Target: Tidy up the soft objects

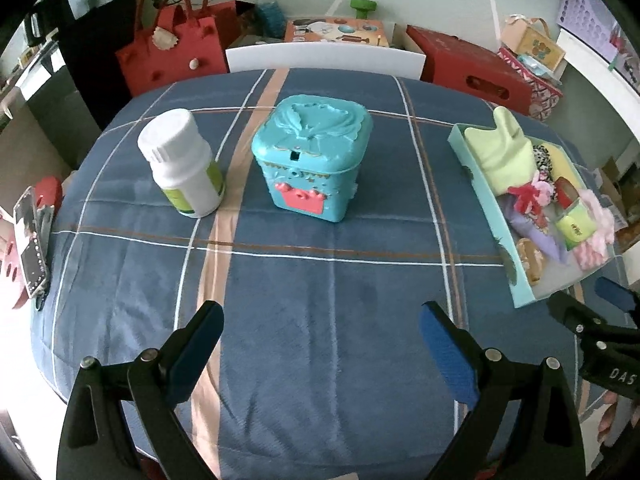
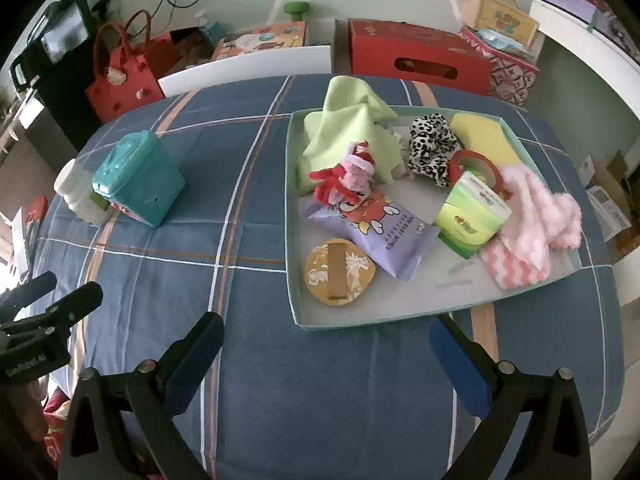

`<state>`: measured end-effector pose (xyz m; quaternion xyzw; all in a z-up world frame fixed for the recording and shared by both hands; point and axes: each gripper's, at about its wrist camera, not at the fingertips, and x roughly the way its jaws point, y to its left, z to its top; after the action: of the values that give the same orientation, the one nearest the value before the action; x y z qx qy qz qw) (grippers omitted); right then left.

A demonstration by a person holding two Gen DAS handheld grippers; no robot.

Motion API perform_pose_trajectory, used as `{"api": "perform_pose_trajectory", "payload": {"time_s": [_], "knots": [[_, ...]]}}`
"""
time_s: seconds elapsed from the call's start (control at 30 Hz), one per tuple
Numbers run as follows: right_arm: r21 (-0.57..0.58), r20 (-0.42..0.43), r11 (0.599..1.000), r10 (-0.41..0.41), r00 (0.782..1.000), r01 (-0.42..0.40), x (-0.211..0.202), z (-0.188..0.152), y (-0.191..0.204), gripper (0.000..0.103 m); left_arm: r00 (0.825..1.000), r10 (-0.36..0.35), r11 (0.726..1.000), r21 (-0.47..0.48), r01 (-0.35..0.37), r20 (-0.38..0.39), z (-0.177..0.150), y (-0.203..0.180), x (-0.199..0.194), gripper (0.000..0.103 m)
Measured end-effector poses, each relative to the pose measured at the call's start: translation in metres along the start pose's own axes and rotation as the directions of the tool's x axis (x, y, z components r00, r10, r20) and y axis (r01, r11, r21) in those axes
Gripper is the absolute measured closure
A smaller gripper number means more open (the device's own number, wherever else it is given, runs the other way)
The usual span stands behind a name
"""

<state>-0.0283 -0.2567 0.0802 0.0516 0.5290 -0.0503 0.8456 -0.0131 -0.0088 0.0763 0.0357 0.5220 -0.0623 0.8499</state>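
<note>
A shallow teal tray [image 2: 294, 240] [image 1: 486, 208] holds several soft items: a green cloth [image 2: 344, 132], a leopard scrunchie [image 2: 432, 148], a yellow sponge [image 2: 484, 136], pink fluffy socks [image 2: 532, 216], a purple wipes pack [image 2: 376, 232], a green tissue pack [image 2: 468, 216], a red-pink plush [image 2: 344, 180] and a round tan pad [image 2: 340, 272]. My right gripper [image 2: 326, 356] is open and empty just before the tray's near edge. My left gripper [image 1: 320, 344] is open and empty over bare cloth, before the teal box [image 1: 312, 160].
A white bottle [image 1: 184, 164] stands left of the teal lidded box on the blue plaid tablecloth [image 1: 320, 280]. A red bag [image 1: 172, 48], red box [image 1: 472, 64] and cartons stand behind the table. A phone-like object [image 1: 32, 240] lies at the left edge.
</note>
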Motion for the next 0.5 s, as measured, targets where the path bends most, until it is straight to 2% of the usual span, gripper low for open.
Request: {"api": "perform_pose_trajectory", "payload": {"time_s": [0.37, 0.5], "knots": [[0.029, 0.037, 0.999, -0.031, 0.999, 0.030, -0.007, -0.006, -0.002, 0.000, 0.996, 0.086, 0.996, 0.021, -0.087, 0.030, -0.011, 0.001, 0.002, 0.005], [0.035, 0.038, 0.999, -0.041, 0.998, 0.040, -0.008, -0.008, -0.003, 0.000, 0.995, 0.093, 0.996, 0.017, -0.093, 0.026, -0.013, 0.003, 0.004, 0.005]]}}
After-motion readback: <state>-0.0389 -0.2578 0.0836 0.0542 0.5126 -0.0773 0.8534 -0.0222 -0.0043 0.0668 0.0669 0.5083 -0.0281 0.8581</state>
